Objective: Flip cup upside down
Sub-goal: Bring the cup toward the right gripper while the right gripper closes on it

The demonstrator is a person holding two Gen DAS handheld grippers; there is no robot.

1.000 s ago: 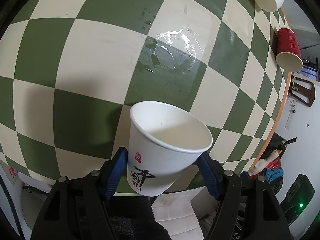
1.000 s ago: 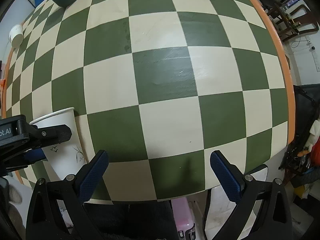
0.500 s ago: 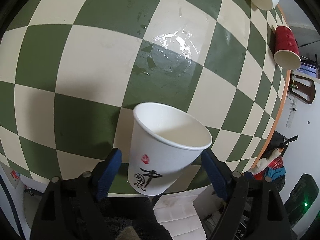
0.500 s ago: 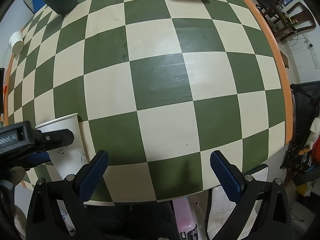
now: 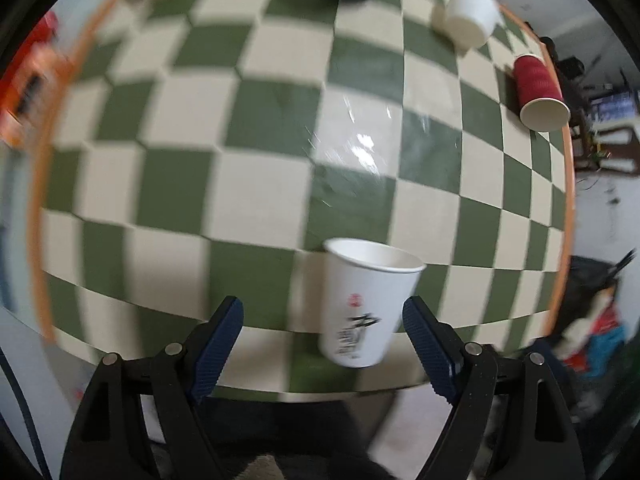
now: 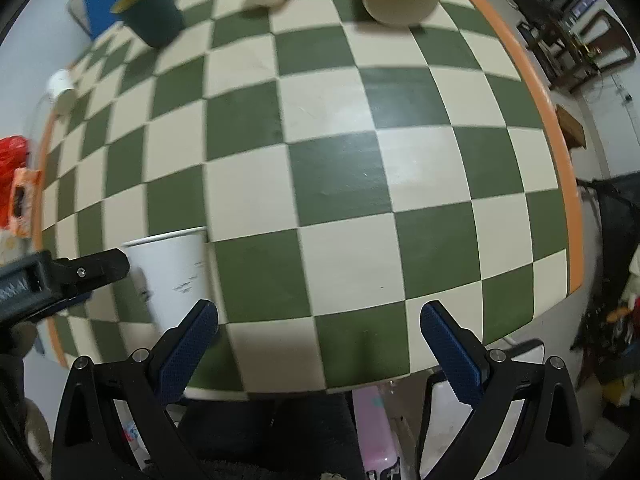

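Cup [image 5: 370, 300] stands mouth-up near the worktop [image 5: 260, 200] edge, loose between our left gripper [image 5: 322, 334]'s wide-spread fingers, the right gripper [image 6: 318, 346] equally wide and empty, so we judge the flip not begun: regrasp, then invert.

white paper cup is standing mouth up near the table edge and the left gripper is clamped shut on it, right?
Not quite. The white paper cup does stand mouth up near the table edge, but the left gripper is open, not clamped on it. The left wrist view shows a clear gap between its left pad and the cup wall.
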